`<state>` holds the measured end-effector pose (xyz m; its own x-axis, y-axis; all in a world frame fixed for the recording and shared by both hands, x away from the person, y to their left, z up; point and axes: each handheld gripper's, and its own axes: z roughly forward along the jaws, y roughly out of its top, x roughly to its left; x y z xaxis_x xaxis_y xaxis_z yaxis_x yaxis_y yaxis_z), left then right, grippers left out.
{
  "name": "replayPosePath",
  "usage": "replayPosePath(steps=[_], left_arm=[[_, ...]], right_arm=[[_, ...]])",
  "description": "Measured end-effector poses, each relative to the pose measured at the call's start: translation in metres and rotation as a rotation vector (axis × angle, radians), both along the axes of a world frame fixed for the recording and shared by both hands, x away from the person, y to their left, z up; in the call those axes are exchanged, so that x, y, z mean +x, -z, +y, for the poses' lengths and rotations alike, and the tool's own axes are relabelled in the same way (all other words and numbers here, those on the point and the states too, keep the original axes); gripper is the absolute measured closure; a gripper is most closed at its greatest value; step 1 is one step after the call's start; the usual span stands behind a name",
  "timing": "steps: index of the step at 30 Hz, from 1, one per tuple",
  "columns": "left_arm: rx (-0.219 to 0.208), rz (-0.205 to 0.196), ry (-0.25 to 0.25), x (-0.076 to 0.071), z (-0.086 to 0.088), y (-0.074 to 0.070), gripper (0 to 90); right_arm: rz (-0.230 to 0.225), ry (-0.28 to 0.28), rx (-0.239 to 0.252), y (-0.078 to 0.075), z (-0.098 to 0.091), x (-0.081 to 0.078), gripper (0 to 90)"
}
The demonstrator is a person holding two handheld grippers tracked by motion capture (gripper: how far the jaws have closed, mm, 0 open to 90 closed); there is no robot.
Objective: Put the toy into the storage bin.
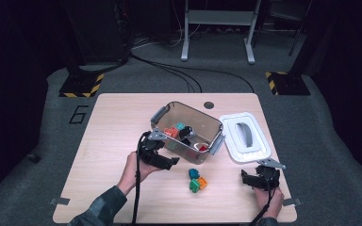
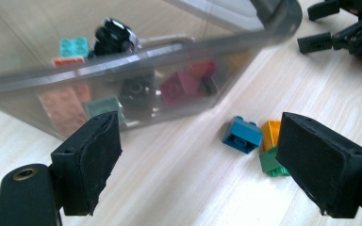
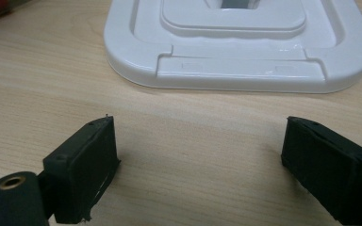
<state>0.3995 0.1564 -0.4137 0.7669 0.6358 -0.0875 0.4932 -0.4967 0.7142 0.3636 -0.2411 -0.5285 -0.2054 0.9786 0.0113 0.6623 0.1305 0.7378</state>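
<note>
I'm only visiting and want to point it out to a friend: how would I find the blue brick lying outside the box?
Start at the clear plastic bin in the middle of the wooden table. Just in front of its near wall lies a small cluster of three toy bricks. The blue brick is the one nearest the bin; its neighbours are the orange brick and green brick.

Bright, evenly lit table (image 1: pixel 113 122) amid dark surroundings; soft, slightly blurred close-ups.

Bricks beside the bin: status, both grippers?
Left gripper open, empty, beside clear bin. Right gripper open, empty, near white lid. Loose bricks untouched on table. Nothing in the way.
</note>
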Motion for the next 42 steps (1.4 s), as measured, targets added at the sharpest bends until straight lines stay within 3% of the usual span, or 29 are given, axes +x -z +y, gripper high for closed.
replayPosePath(steps=[8,22,30,42], left_arm=[[-0.005,0.018,0.015,-0.017,-0.014,0.022,14.1],[-0.001,0.034,0.090,-0.043,-0.056,0.048,15.6],[0.006,0.038,0.118,-0.048,-0.073,0.061,26.7],[0.030,0.033,0.113,-0.047,-0.075,0.072,41.7]], right_arm=[[0.000,0.000,0.000,0.000,0.000,0.000,10.2],[0.000,0.000,-0.001,0.000,0.000,0.000,10.2],[0.000,0.000,-0.001,0.000,0.000,0.000,10.3],[-0.002,-0.001,-0.002,0.000,0.000,0.000,10.4]])
